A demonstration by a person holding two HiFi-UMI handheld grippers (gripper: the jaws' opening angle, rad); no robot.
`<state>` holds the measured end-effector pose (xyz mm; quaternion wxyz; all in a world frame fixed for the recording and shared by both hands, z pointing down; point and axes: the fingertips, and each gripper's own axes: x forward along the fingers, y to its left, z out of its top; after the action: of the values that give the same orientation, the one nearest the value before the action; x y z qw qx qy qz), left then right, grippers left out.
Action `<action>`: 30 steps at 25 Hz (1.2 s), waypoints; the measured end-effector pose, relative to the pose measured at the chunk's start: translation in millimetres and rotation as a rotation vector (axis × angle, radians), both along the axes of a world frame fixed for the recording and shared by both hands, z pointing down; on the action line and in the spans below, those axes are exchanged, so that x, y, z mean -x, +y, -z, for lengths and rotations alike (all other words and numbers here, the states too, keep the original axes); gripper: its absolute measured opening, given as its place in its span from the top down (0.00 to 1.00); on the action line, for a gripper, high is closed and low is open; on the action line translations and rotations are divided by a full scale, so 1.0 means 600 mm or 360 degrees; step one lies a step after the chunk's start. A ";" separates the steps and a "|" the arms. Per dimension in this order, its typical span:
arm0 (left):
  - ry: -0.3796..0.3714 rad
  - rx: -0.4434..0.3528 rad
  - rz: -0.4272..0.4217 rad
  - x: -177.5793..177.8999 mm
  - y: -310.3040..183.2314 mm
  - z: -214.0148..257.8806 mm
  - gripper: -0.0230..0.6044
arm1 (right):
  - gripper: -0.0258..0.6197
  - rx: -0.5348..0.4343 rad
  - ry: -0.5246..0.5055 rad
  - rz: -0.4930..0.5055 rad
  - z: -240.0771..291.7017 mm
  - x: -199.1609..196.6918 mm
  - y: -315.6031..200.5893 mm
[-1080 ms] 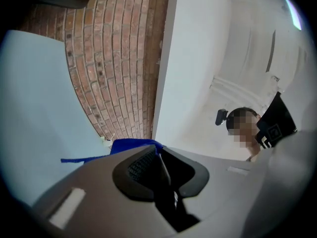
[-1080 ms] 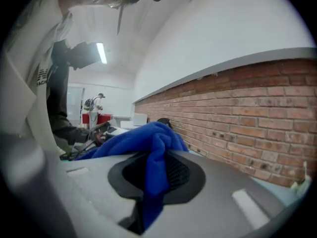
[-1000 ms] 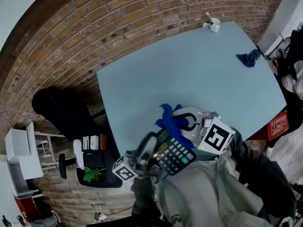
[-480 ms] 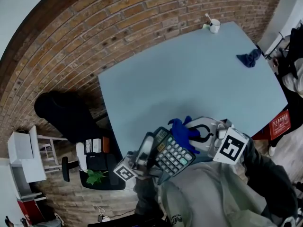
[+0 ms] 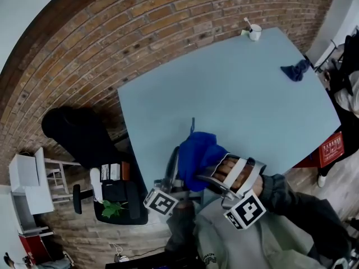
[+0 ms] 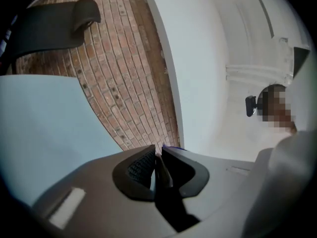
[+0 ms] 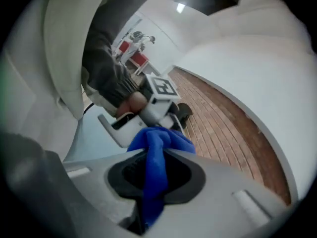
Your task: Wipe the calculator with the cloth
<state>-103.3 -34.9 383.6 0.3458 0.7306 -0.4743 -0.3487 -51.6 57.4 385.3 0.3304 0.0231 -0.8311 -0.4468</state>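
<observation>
Mostly hidden: the calculator. In the head view the blue cloth is draped over it and none of its keys show. The left gripper view shows only a thin dark edge, seen end-on.
Left gripper: its fingers are clamped on that thin edge, one pad on each side, with hardly a gap. A sliver of blue shows just past the fingertips.
Right gripper: its fingers are pinched on a fold of the cloth. The fold runs down between the pads and bunches in a knot just beyond the tips.
Calculator's place: in the left gripper's hold at the near edge of the counter, close to the person's chest. The cloth lies against it just past the left fingertips.
Hard to tell: whether the right fingertips press on the calculator through the cloth, because the bunch covers the spot.
Cut off: in the head view the right fingertips are under the cloth. Only the gripper's body and its marker cube show.
Behind the cloth, right gripper view: the left hand on its gripper.
Far side: a white cup at the counter's far corner and a darker rag near its right edge, both well apart from the grippers.
</observation>
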 end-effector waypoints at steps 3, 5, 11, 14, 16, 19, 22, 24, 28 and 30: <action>0.0205 -0.0010 0.0164 0.036 0.008 0.001 0.90 | 0.88 0.0026 0.0002 0.0056 0.003 -0.009 0.035; 0.0275 -0.0029 0.0257 0.065 0.018 0.004 0.90 | 0.88 0.0150 -0.0037 0.0030 0.002 -0.032 0.033; 0.0377 -0.0099 0.0401 0.098 0.031 0.024 0.90 | 0.88 0.0271 -0.0251 -0.0398 0.016 -0.092 -0.082; 0.0398 -0.0115 0.0488 0.103 0.022 0.021 0.90 | 0.88 0.0396 -0.0276 -0.0292 0.017 -0.080 -0.030; 0.0401 -0.0087 0.0561 0.121 0.026 0.007 0.90 | 0.88 0.0493 -0.0270 -0.0188 0.002 -0.061 0.018; 0.0531 -0.0091 0.0577 0.137 0.037 -0.001 0.90 | 0.88 0.0566 -0.0238 -0.0119 -0.025 -0.041 0.047; 0.0591 -0.0129 0.0533 0.130 0.040 0.007 0.90 | 0.88 0.0503 -0.0239 -0.0175 -0.028 -0.053 0.006; 0.0573 -0.0140 0.0516 0.130 0.043 0.010 0.90 | 0.88 0.0484 -0.0307 -0.0262 -0.012 -0.072 -0.032; 0.0599 -0.0145 0.0431 0.108 0.043 0.010 0.90 | 0.88 0.0481 -0.0685 -0.0510 0.042 -0.096 -0.123; 0.0661 -0.0145 0.0474 0.108 0.043 0.007 0.90 | 0.88 0.0524 -0.0752 -0.0559 0.049 -0.087 -0.147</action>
<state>-168.2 -8.9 379.5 0.3473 0.5803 -0.4792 -0.5594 0.8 -30.8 355.7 0.1998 0.2153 -0.9290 -0.2250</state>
